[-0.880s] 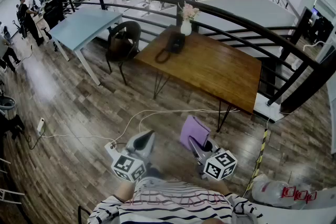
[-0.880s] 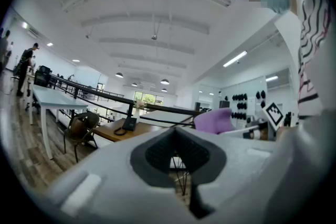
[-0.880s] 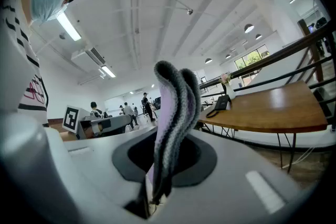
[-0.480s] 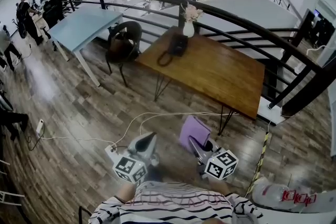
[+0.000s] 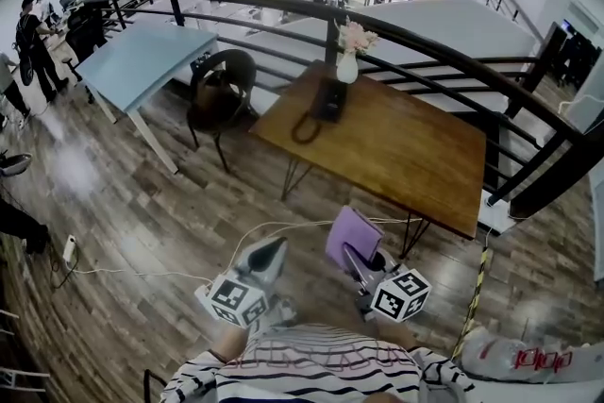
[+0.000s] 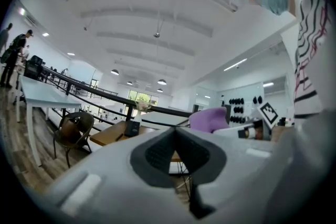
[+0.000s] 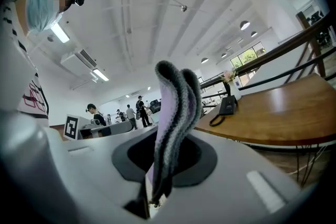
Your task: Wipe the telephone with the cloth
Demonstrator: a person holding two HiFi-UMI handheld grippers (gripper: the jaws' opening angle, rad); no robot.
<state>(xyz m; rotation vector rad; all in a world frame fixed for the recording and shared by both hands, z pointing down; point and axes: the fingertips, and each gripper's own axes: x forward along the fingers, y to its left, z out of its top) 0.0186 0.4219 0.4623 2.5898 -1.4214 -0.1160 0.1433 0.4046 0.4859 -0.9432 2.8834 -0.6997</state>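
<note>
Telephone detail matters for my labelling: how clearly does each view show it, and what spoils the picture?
Head view: telephone small but fairly sharp, railing bowed by fisheye. Right gripper view: it is tiny beside the near, soft-focus cloth; ceiling lights blown out. Left gripper view: a dark speck, jaws blurred in the foreground.

Ahead of the left gripper (image 5: 275, 249) and right gripper (image 5: 353, 257) the floor (image 5: 160, 193) runs open to the wooden table (image 5: 406, 151), crossed only by a white cable (image 5: 293, 223). The tabletop is bare up to the telephone (image 5: 328, 99) at its far corner. Close behind the telephone stand a vase (image 5: 348, 66) and the black railing (image 5: 453, 52). A chair (image 5: 219, 85) sits ahead-left.
</note>
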